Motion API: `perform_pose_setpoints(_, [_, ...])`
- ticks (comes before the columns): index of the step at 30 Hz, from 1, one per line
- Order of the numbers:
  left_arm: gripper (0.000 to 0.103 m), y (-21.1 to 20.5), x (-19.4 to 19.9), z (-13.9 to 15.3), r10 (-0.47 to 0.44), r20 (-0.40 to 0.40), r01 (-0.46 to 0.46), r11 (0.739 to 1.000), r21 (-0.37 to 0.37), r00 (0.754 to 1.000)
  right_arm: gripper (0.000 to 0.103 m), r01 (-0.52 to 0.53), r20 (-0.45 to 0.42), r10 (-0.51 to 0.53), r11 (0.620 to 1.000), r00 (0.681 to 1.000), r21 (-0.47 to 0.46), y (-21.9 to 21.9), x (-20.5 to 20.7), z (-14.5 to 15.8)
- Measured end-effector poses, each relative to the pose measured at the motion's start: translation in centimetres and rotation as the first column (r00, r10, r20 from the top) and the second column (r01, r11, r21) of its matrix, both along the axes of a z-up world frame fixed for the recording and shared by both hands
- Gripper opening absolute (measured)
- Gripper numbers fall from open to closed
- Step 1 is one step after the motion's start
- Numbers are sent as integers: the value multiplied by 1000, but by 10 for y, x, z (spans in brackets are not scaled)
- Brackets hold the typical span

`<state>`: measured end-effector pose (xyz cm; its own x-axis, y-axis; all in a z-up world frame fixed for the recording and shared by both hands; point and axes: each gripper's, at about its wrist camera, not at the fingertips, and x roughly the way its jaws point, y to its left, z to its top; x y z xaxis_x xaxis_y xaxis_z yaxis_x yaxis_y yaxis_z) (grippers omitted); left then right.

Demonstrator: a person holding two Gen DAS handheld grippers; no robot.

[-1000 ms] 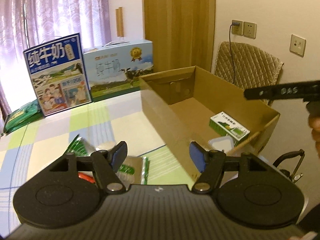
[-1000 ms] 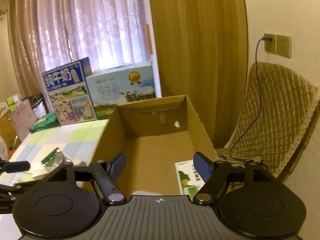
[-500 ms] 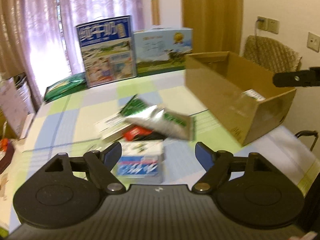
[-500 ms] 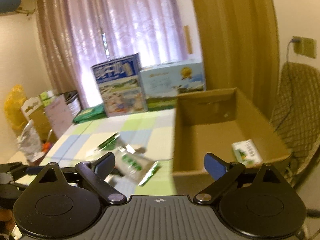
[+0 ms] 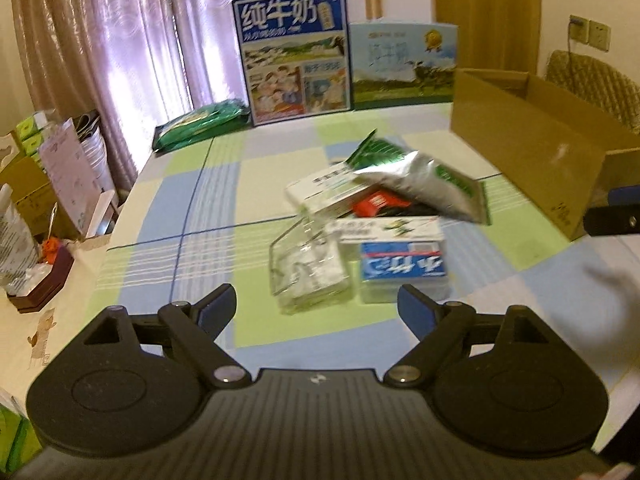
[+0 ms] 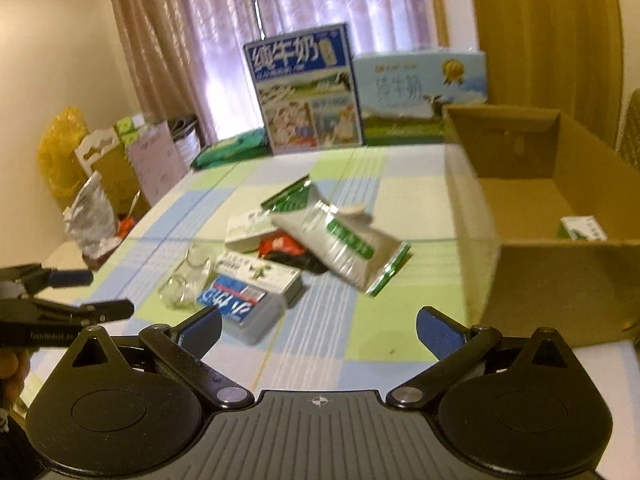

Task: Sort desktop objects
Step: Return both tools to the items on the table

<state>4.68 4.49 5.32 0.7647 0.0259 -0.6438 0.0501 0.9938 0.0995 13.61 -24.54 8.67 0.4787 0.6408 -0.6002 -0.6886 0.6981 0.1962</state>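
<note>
Both claws swing from cardboard box (image 6: 560, 208) back to pile (image 5: 376, 216) mid-bench (image 5: 192, 208) | left claw (image 5: 316, 306), right claw (image 6: 318, 326) spread, empty | step: choosing next item | next: descend, pinch one.

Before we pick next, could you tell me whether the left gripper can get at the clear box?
Probably yes: the left gripper is open, and the clear box lies just ahead at the pile's near edge, nothing between.

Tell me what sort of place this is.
Probably a room in a home: a table under a green, blue and cream checked cloth, pale purple window curtains, tall blue-and-white milk cartons, and a quilted tan chair below wall sockets.
</note>
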Motion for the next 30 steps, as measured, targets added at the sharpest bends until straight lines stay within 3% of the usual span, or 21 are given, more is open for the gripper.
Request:
perform_pose_setpoints(11, [85, 30, 34, -30, -23, -65, 21, 1000, -21, 998, 101, -139, 46, 143, 987, 989, -81, 52, 0, -35])
perform_pose_setpoints(14, [85, 37, 45, -35, -10, -83, 6, 999, -47, 996, 101, -164, 62, 171, 981, 983, -104, 66, 1, -44])
perform_pose_setpoints(17, [84, 44, 57, -39, 18, -108, -33, 990, -137, 994, 101, -166, 59, 173, 980, 983, -111, 75, 6, -51])
perform_pose_setpoints(20, [83, 45, 68, -42, 32, -116, -50, 986, -157, 993, 101, -161, 44, 167, 980, 985, -117, 82, 12, -59])
perform_pose_setpoints(27, [71, 46, 91, -51, 53, -135, -75, 984, -159, 989, 100, -179, 36, 184, 976, 982, -124, 97, 19, -69])
perform_pose_setpoints(30, [66, 46, 98, -54, 45, -147, -69, 984, -162, 988, 93, -233, 65, 244, 962, 968, -142, 107, 18, -71])
